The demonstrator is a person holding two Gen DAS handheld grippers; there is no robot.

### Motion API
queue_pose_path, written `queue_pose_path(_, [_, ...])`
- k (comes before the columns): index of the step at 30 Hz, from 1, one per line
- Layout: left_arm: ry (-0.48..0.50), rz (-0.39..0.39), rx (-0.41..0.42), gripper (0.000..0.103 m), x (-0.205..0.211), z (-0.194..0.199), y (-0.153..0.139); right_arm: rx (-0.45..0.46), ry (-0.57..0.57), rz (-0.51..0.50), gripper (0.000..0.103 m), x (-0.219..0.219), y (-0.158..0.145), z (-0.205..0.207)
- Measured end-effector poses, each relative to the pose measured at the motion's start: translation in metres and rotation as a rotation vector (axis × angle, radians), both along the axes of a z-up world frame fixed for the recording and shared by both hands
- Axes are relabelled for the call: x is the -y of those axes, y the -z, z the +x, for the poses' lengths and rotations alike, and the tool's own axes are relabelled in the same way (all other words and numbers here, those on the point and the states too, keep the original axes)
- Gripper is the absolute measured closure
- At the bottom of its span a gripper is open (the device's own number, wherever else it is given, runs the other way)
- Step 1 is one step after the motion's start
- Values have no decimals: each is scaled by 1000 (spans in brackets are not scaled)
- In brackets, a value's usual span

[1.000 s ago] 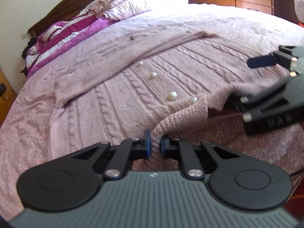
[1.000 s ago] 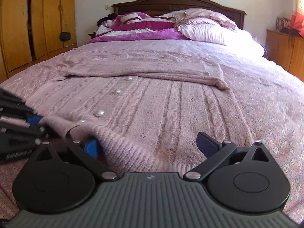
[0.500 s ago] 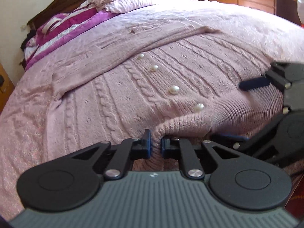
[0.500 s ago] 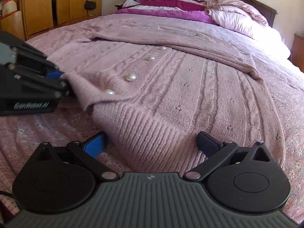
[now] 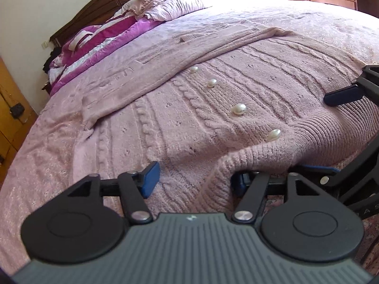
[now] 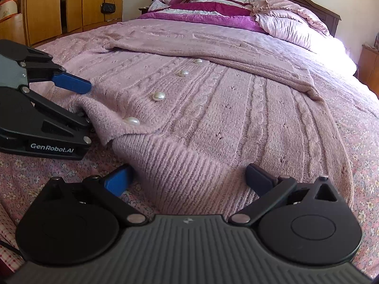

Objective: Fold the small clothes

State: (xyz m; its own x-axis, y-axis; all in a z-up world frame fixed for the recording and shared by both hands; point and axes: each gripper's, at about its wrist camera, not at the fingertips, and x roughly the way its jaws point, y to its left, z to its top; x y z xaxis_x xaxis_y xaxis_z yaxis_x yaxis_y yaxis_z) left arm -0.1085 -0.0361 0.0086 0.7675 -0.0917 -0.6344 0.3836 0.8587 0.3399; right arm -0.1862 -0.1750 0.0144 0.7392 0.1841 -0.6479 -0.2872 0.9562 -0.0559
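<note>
Both my tongs gape: left tongs (image 5: 193,181) and right tongs (image 6: 189,179) straddle the pink cardigan (image 6: 213,108) hem on the bed (image 6: 364,123).

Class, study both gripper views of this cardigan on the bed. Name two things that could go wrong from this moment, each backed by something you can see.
1. Both the left gripper and the right gripper have open jaws around the ribbed hem of the pink cardigan. Closing unevenly may lift only one corner, skewing the fold.
2. The hem looks bunched near the lowest pearl button, so a jaw might catch the button or grab a doubled layer.
</note>
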Motion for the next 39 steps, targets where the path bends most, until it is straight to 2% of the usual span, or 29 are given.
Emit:
queue_pose_path(4, [-17,-10,-8,38,2,3,-2,-1,7,24,0,2,-4,2])
queue_pose_path(9, [-52,-52,18,39,1,-4,-5,32,63,81,6,9,-10,2])
queue_pose_path(11, [-48,-60,20,45,1,-6,-4,41,77,83,6,10,-10,0])
queue_pose_path(12, [-39,-72,14,55,1,-7,-4,45,78,77,6,8,-11,0])
queue_pose_path(13, [-30,-93,3,73,0,-7,-4,46,75,69,6,7,-11,0])
queue_pose_path(15, [-8,-151,-33,91,-1,-6,-7,52,71,58,6,4,-13,1])
queue_pose_path(23, [11,-217,46,93,-6,-9,-32,82,77,46,7,-8,-21,-1])
queue_pose_path(24, [7,-224,45,93,-7,-8,-33,87,86,40,9,-10,-22,-1])
queue_pose_path(30, [-11,-280,31,93,-12,-3,-37,119,140,46,37,-5,-32,0])
queue_pose_path(32, [-14,-299,25,93,-14,0,-39,128,164,87,56,1,-33,1])
queue_pose_path(35, [-12,-311,16,93,-15,4,-43,116,171,159,72,9,-34,2])
queue_pose_path(39, [-24,-320,14,93,-18,12,-51,111,144,195,81,10,-45,13])
